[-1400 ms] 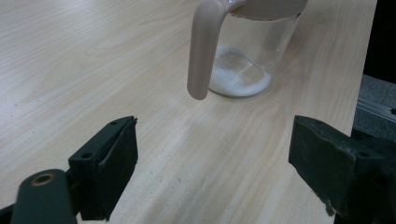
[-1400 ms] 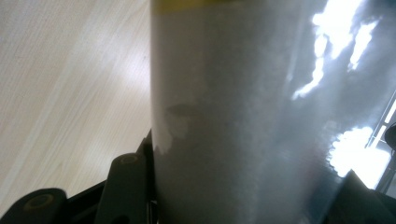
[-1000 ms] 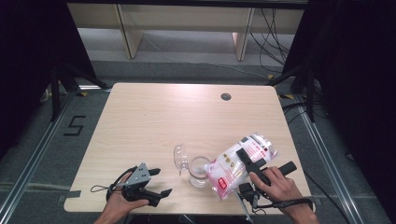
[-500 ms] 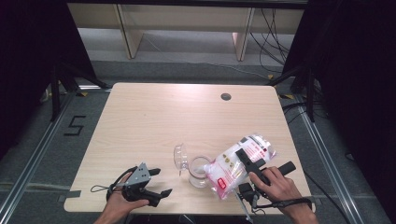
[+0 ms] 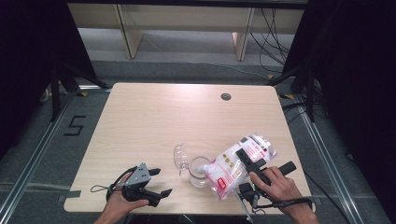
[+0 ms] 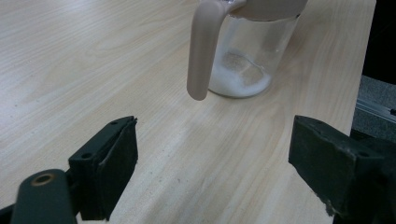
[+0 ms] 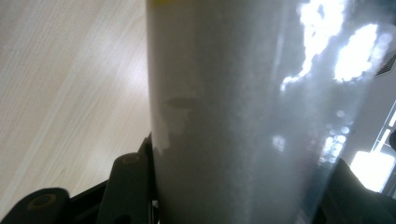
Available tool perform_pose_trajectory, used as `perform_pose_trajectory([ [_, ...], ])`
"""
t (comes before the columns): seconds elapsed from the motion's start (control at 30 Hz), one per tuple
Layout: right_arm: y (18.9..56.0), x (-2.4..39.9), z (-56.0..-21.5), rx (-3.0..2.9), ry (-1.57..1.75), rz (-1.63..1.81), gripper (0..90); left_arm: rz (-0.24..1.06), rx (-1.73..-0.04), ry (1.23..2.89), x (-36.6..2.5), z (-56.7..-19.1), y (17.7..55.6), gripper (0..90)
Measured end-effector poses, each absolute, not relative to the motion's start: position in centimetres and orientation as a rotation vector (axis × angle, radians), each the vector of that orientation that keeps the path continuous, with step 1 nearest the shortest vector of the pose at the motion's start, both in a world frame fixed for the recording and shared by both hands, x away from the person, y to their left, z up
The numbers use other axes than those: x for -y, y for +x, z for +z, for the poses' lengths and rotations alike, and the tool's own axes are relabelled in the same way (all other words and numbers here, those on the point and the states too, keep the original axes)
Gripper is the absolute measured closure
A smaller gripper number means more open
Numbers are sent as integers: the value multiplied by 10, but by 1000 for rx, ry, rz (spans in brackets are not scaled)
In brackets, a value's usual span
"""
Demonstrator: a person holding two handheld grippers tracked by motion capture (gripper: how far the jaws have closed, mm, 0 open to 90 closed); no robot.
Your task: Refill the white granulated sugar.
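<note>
A plastic bag of white powder is pinched between the jaws of the right gripper near the tabletop's front right corner, its mouth tilted onto a glass jar. The left gripper is rested by the front edge, jaws spread and empty.

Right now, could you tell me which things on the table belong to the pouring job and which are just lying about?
In the job:
- plastic bag of white powder, clamped in the right tongs, tipped toward the jar
- glass jar with some white powder inside
- jar lid, hinged open

Lying about:
- left tongs, open, resting idle
- round hole in the table
</note>
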State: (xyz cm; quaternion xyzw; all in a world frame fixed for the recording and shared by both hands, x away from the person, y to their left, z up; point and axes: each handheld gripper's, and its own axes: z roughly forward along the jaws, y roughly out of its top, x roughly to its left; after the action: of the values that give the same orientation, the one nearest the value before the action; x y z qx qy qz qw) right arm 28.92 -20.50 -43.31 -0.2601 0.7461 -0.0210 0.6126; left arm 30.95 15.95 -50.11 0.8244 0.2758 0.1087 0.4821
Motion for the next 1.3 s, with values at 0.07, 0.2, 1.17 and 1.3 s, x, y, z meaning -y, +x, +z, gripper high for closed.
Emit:
perform_pose_trajectory([
  [0.07, 289, 205, -433, -1719, -600, -50, 531, 266, -666, 2021, -160, -501, 310, 154],
  [0.2, 291, 204, -430, -1710, -639, -57, 533, 250, -680, 1993, -159, -501, 309, 153],
  [1.17, 291, 204, -431, -1717, -635, -40, 545, 258, -673, 1993, -159, -501, 308, 154],
  [1.3, 291, 204, -431, -1714, -638, -41, 546, 264, -668, 2004, -160, -501, 309, 154],
])
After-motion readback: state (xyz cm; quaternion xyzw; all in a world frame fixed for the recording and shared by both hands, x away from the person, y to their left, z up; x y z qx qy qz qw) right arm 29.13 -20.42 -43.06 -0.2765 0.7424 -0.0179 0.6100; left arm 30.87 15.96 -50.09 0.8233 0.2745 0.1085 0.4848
